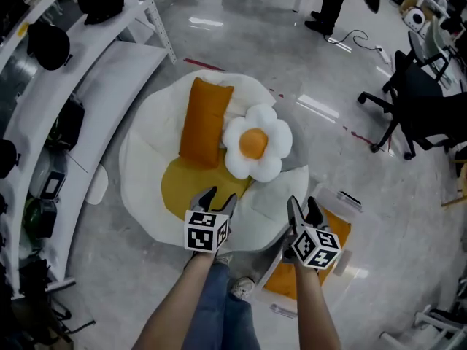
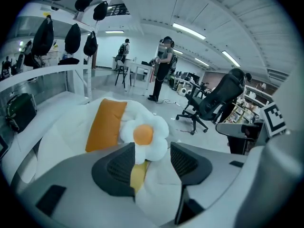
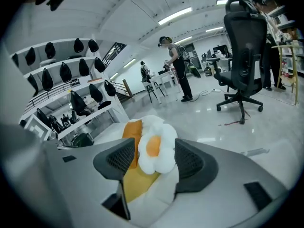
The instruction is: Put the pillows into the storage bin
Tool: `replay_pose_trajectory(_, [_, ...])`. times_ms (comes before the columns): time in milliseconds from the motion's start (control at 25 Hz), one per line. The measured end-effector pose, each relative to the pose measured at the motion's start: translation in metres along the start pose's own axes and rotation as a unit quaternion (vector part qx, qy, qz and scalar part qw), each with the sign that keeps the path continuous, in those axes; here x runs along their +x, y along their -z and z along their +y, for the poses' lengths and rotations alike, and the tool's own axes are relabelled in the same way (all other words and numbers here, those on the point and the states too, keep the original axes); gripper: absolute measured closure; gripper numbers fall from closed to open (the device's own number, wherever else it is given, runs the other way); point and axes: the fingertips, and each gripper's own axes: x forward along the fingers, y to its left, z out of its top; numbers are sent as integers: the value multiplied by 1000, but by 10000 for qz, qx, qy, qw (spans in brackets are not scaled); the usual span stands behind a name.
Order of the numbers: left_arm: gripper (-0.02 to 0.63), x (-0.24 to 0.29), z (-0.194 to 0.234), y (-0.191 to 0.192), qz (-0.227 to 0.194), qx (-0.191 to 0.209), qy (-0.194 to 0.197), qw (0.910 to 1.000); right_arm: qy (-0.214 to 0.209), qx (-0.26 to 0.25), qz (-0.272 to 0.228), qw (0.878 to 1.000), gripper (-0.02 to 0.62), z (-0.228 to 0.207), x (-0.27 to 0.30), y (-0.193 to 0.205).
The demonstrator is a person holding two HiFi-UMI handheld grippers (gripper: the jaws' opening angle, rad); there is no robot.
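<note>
Beyond my left gripper (image 1: 219,197) and right gripper (image 1: 303,204), both gaping empty, I am seeing the flower pillow (image 1: 255,150) lying against the orange pillow's (image 1: 203,122) right side on the white cushion (image 1: 142,173).

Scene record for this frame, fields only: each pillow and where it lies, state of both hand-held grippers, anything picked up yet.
orange pillow: lying on the big egg-shaped cushion, far side
flower pillow: on the same cushion, against the orange pillow's right side
left hand-held gripper: jaws apart, nothing between them, above the cushion's near edge
right hand-held gripper: jaws apart, nothing between them, beside the left one
pillows picked up: none
</note>
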Motion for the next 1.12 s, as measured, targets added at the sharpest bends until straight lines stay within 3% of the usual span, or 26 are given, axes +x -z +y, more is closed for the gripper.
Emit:
replay_pose_trajectory(400, [371, 114, 67, -13, 215, -128, 167, 9995, 41, -290, 181, 9994, 350, 2, 130, -7])
replay_pose_trajectory(640, [368, 180, 105, -9, 355, -218, 222, 9989, 128, -316, 336, 9989, 350, -12, 201, 10])
replay_pose_trajectory(1120, [365, 288, 136, 49, 798, -352, 299, 9957, 671, -392, 680, 9947, 276, -77, 289, 59])
